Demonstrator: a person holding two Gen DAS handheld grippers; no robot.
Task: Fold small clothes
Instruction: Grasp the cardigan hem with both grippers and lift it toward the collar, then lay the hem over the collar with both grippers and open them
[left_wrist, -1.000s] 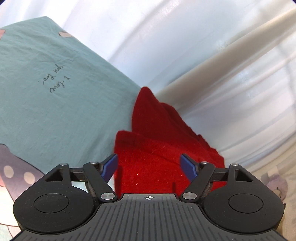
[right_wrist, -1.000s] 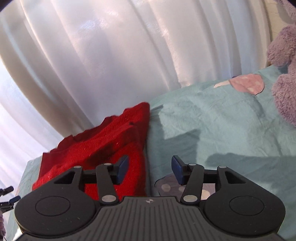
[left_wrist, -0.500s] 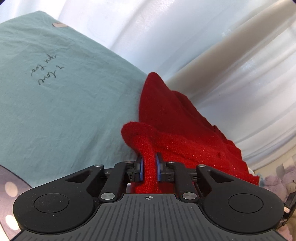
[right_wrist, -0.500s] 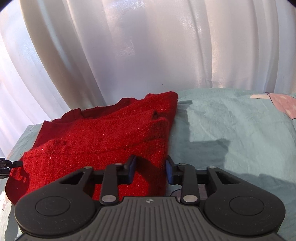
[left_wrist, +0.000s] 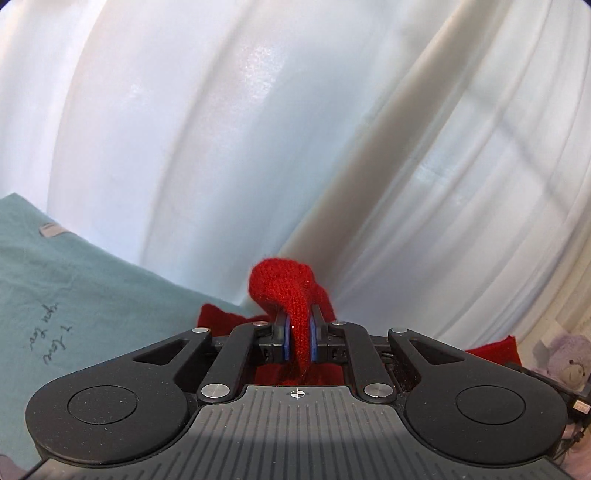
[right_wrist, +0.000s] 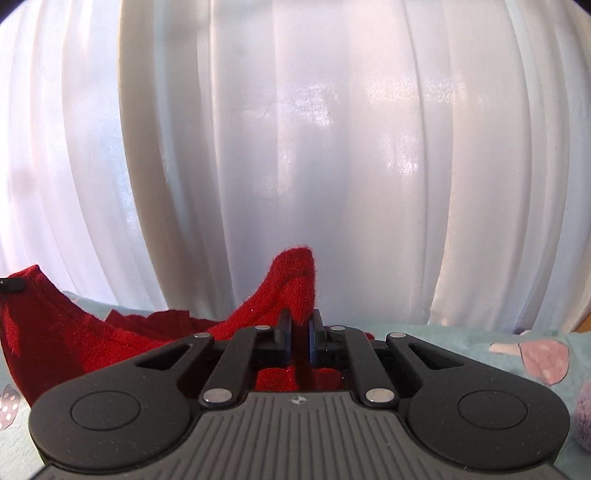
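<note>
Fingers (left_wrist: 285, 334) of both grippers — left, right — pinch red knit garment (right_wrist: 295, 291).

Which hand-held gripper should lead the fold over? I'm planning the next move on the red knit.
Neither clearly; probably both together. The left hand-held gripper and the right hand-held gripper are each shut on a raised corner of the red knit, which sags between them over the teal sheet.

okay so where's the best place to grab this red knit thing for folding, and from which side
By its near edge, at two spread points, coming in low from the front. That is the hold now: the left gripper and right gripper have just closed, each pinching a bunched corner of the red knit. The knit is limp and sags between them, so a single middle grip would probably let it crumple onto the teal sheet.
</note>
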